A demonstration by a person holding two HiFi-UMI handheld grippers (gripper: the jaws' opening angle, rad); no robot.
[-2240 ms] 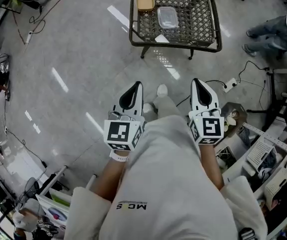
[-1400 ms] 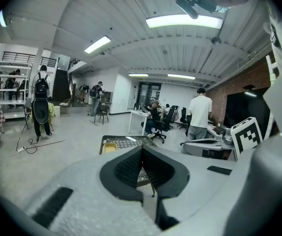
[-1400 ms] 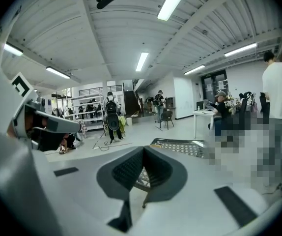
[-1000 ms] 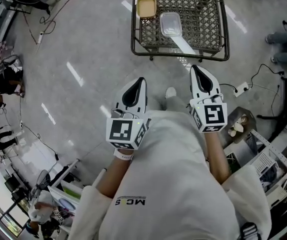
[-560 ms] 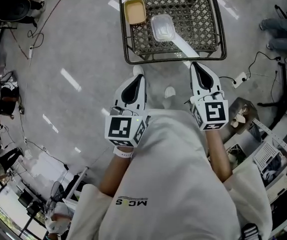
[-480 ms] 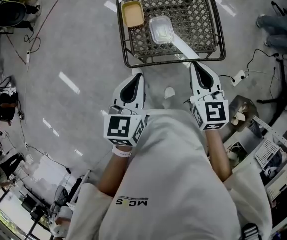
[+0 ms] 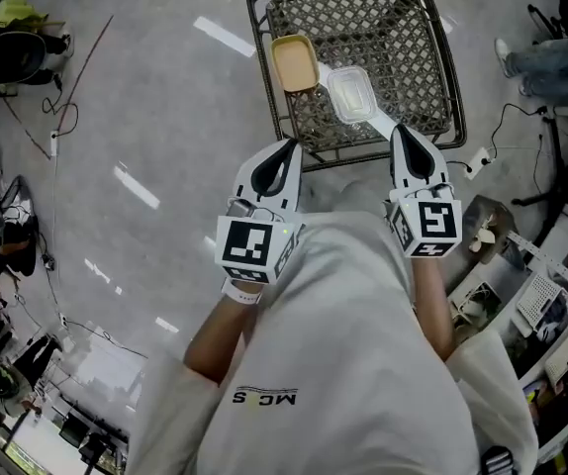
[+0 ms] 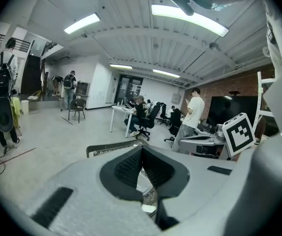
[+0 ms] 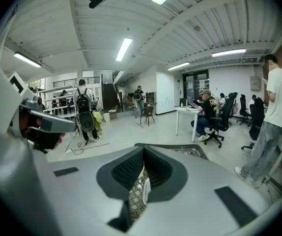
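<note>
A black wire-mesh table [image 7: 255, 30] stands just ahead of me. On it lie a tan rectangular dish [image 7: 294, 62] and a clear lidded plastic box [image 7: 351, 94]. My left gripper [image 7: 287, 148] is shut and empty, with its tip at the table's near edge below the tan dish. The right gripper [image 7: 404, 135] is also shut and empty, just short of the near edge beside the clear box. In the left gripper view the shut left gripper [image 8: 142, 151] points over the table rim [image 8: 101, 149]. Mesh [image 9: 137, 193] shows under the right gripper [image 9: 143, 151] in the right gripper view.
A power strip [image 7: 479, 158] and cables lie on the floor at the right, by cluttered shelving [image 7: 531, 305]. A person's legs [image 7: 551, 57] are at the top right. Further people, desks and office chairs [image 8: 146, 124] stand across the hall. More cables [image 7: 61, 117] trail at the left.
I have walked up to the mesh table, so it now sits right at both gripper tips instead of well ahead. Both grippers stayed shut and level.
</note>
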